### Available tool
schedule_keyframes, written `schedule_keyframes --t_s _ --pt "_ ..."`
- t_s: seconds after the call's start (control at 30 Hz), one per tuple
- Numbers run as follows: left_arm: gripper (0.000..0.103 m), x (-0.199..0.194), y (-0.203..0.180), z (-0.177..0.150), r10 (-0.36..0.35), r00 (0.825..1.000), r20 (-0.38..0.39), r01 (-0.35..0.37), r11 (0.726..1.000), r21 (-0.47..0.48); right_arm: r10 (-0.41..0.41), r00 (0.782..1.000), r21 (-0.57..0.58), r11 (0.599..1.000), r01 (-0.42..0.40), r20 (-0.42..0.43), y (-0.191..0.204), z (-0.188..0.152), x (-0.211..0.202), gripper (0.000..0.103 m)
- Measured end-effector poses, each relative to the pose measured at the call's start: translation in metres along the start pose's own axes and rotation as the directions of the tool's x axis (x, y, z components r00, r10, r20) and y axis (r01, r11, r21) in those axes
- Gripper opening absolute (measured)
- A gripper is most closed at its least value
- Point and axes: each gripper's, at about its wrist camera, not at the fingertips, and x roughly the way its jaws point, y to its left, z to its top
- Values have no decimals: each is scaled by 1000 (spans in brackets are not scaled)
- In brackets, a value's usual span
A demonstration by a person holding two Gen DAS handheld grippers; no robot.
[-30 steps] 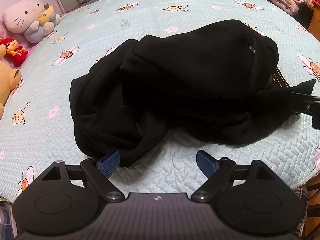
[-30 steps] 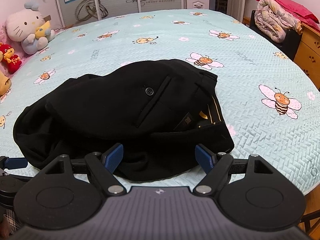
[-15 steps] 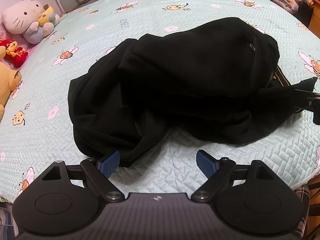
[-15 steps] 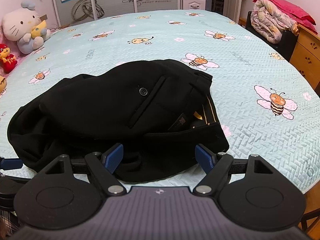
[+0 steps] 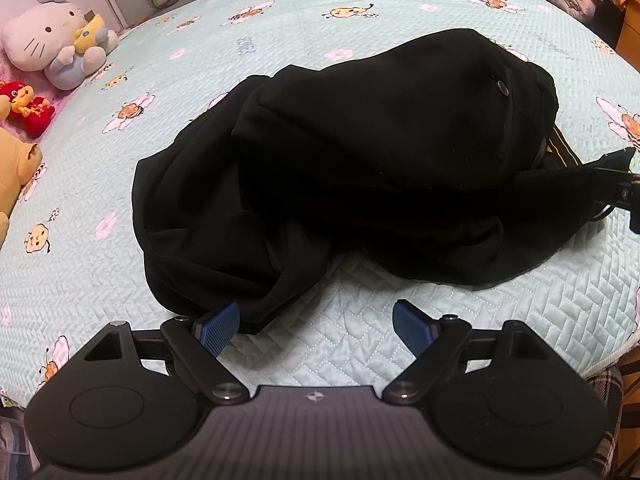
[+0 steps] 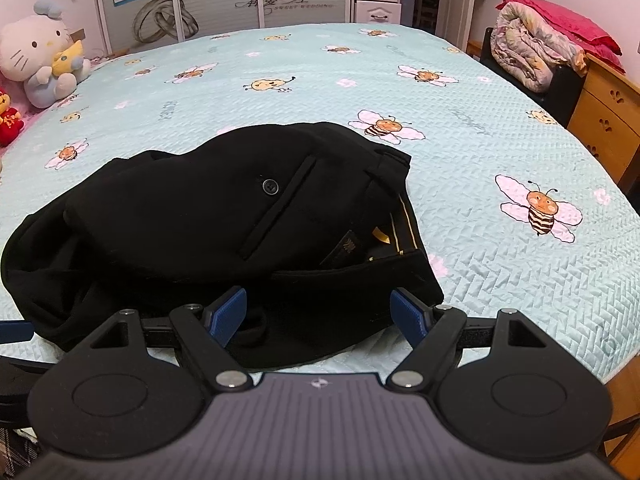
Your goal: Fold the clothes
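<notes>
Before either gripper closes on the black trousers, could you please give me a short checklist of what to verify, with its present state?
1. Left gripper open: ok, jaws wide, nothing pinched.
2. Right gripper open: ok, jaws wide.
3. Trousers lying flat: not ok, heaped and bunched on the bed.
4. Waistband reachable: ok, it lies just ahead of the right gripper.
5. Leg hems located: cannot tell, hidden in the folds.
6. Room to spread out: ok, bare quilt beyond the heap; plush toys sit at the far edge.
</notes>
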Motion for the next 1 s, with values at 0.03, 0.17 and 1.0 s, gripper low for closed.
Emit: schedule_keyframes --t_s 0.03,0.17,1.0 --pt "87 0 0 0 1 1000 0 -1 1000 1 -2 1000 1 1000 2 1 0 0 0 79" --pt "87 1 -1 0 3 1000 -1 -3 1000 3 -13 1000 0 1000 13 6 0 0 0 79" --pt "87 27 89 -4 -344 931 120 363 851 -380 305 952 235 927 -292 -20 -68 -13 57 79"
